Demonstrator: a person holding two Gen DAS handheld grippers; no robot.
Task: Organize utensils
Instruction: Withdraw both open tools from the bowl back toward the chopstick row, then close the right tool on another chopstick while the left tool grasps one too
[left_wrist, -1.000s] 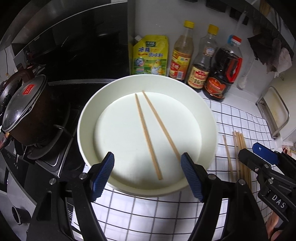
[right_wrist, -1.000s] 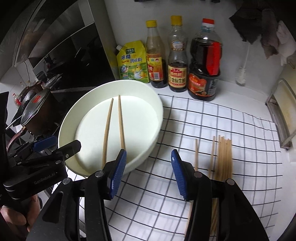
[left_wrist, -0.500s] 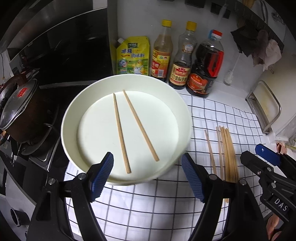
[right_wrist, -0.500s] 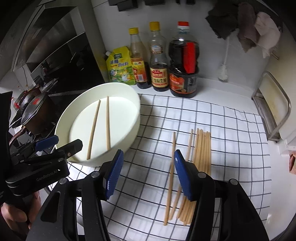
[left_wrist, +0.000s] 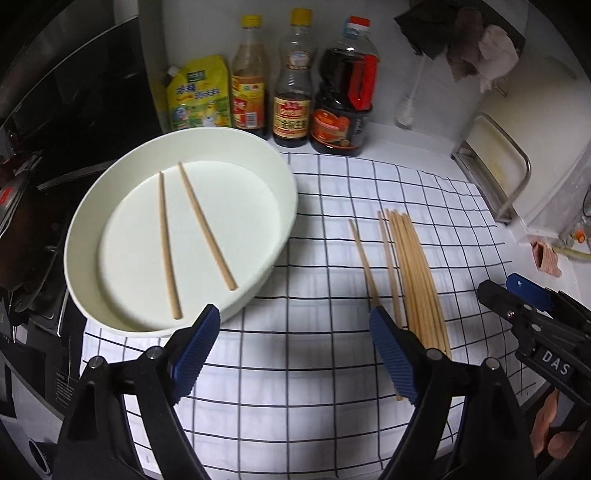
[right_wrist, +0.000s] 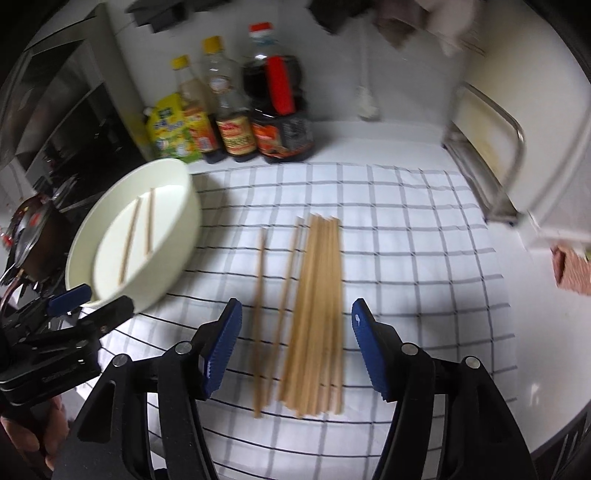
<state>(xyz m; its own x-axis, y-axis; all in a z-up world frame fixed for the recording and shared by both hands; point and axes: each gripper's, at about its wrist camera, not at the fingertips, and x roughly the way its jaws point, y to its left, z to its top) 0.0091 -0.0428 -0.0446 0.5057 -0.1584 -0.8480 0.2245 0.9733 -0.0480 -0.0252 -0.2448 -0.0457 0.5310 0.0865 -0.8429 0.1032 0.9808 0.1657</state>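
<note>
Those chopsticks (right_wrist: 314, 291) on the checked cloth (right_wrist: 424, 258) look light, stiff and skinny, so they'll likely roll; I'd pinch one of the two loose ones near its middle, not the bundle. Two already lie in the white dish (left_wrist: 280, 206). Your right gripper (right_wrist: 295, 347) tilts steeply down over the pile, jaws opening, nothing held, and the left gripper (left_wrist: 291, 350) is widening too, empty, over bare cloth beside the dish.

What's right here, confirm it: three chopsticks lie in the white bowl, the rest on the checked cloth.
Wrong count. Two chopsticks lie in the white bowl, not three; the left wrist view shows it plainly. The rest do lie on the checked cloth.
</note>
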